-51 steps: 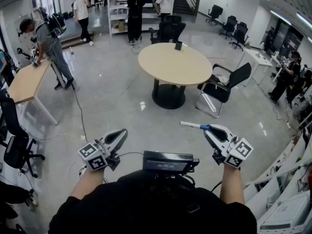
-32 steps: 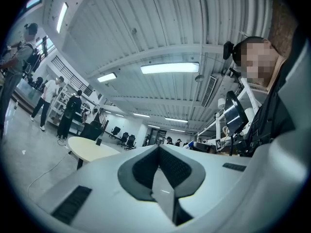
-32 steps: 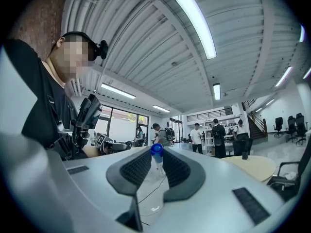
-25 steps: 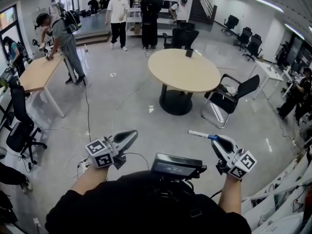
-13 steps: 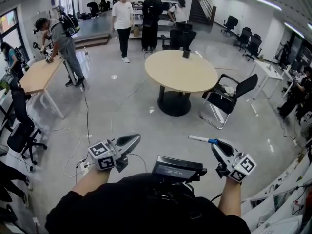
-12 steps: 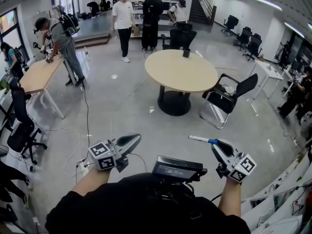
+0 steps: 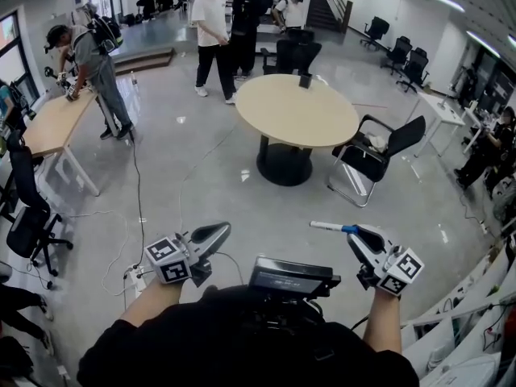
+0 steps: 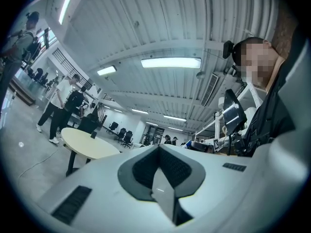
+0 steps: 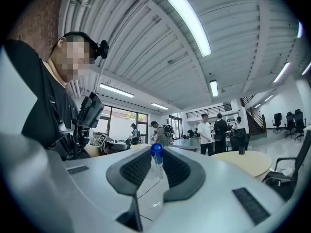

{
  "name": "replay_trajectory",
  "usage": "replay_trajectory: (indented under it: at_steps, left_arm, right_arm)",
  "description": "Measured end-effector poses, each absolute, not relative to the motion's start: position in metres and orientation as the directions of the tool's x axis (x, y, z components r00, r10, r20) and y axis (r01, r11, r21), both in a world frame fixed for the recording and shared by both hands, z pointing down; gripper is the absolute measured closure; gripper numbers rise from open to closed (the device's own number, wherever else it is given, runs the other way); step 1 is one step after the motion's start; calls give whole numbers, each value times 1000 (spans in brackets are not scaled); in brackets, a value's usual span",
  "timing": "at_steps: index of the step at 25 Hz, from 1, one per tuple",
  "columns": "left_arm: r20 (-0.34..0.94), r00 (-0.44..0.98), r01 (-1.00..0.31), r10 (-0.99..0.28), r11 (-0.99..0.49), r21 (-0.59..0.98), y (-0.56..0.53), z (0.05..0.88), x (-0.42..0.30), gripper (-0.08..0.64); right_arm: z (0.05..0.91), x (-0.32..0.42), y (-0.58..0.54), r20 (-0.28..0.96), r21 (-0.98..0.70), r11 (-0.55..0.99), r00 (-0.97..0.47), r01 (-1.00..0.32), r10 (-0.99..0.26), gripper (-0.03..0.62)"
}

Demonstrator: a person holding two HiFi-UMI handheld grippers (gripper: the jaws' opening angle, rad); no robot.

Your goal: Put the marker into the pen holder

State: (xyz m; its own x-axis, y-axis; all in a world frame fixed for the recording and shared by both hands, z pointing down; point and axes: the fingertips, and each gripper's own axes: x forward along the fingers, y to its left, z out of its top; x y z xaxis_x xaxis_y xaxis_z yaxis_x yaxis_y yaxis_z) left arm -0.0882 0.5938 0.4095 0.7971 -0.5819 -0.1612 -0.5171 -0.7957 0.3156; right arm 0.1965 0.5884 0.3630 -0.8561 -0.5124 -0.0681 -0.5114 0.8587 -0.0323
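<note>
**Right hand-held gripper pinches marker; left one shut and empty**

Right hand-held gripper (image 7: 355,232): smooth pale plastic shell, with dark ribbed rubber pads on the inner faces. The jaws are clamped on the marker (image 7: 326,227) near its blue end. The slim white barrel sticks out to the left, roughly level, above the floor. In the right gripper view the blue round end of the marker (image 9: 156,152) sits between the two pads of the hand-held gripper (image 9: 156,165).

Left hand-held gripper (image 7: 218,230): same shell and pads, tapering to a point. In its own view the jaws (image 8: 160,166) are pressed together with nothing between them.

Ahead stands a round desk (image 7: 294,111) with a matte pale wood-tone top on a black pedestal. A small dark upright container (image 7: 305,80) stands at its far edge; I cannot tell its contents from here. The floor (image 7: 201,176) is glossy grey and mirrors the ceiling lights. A black mesh chair (image 7: 372,147) sits beside the desk.

Against half a second ago, both hand-held grippers hold nearly the same places and the marker stays clamped. The person in a white shirt (image 7: 214,31) has stepped nearer the desk.
</note>
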Motion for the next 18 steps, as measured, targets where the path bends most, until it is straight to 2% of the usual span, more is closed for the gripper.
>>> replay_trajectory:
  at_steps: [18]
  left_arm:
    - [-198,812,-480,-549,-822,307,450,393,-314,563]
  right_arm:
    - [327,-24,456,-55,28,826,-826,-562,-560,514]
